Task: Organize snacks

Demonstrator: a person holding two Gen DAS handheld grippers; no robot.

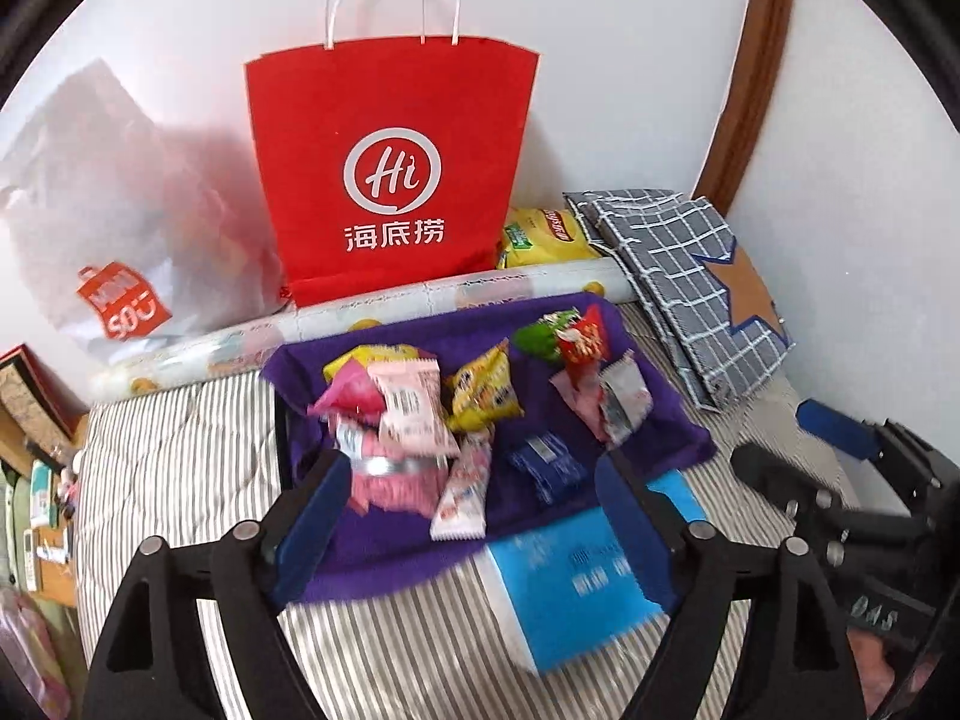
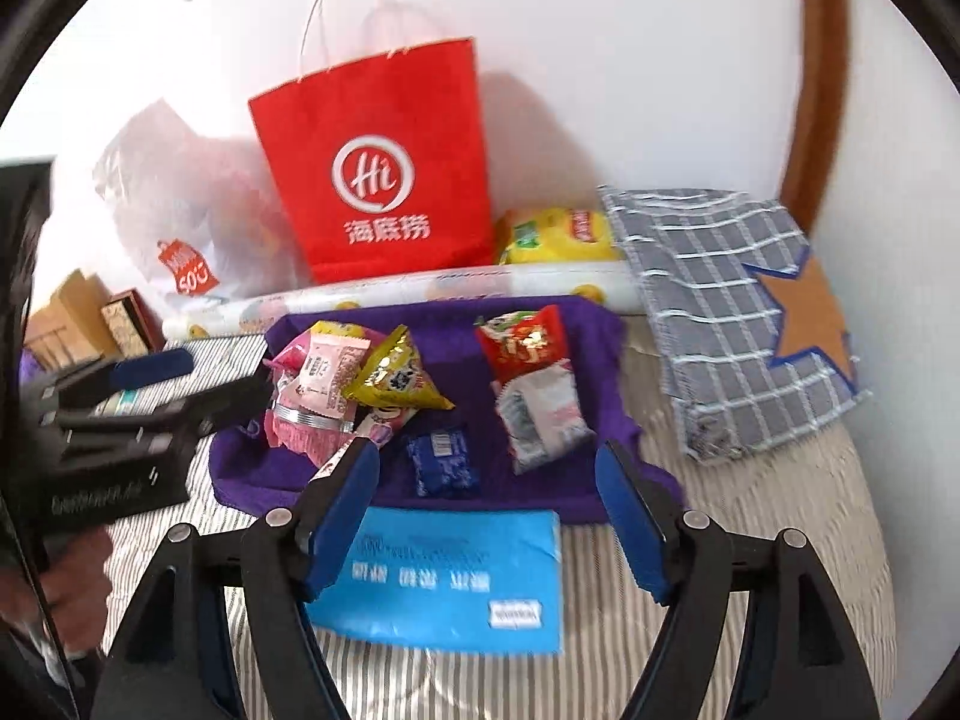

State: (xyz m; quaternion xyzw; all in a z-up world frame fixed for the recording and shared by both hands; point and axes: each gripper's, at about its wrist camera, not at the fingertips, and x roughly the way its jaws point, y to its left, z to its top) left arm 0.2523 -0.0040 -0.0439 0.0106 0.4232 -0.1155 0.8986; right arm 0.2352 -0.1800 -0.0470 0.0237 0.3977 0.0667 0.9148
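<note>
Several snack packets lie on a purple cloth (image 1: 660, 414) (image 2: 600, 348) on a striped bed: pink packets (image 1: 408, 408) (image 2: 324, 378), a yellow packet (image 1: 483, 390) (image 2: 396, 381), a red packet (image 1: 579, 345) (image 2: 522, 342), a small blue packet (image 1: 543, 465) (image 2: 444, 459) and a white packet (image 1: 462, 495). My left gripper (image 1: 474, 495) is open and empty, above the cloth's near edge. My right gripper (image 2: 489, 480) is open and empty, above the cloth's near edge and a blue box (image 2: 456, 576) (image 1: 576, 582).
A red paper bag (image 1: 390, 168) (image 2: 378, 162) stands against the wall, with a white plastic bag (image 1: 108, 204) to its left and a yellow chip bag (image 1: 540, 237) to its right. A paper roll (image 1: 420, 306) lies behind the cloth. A grey checked fabric bin (image 1: 690, 276) (image 2: 720, 312) lies at the right.
</note>
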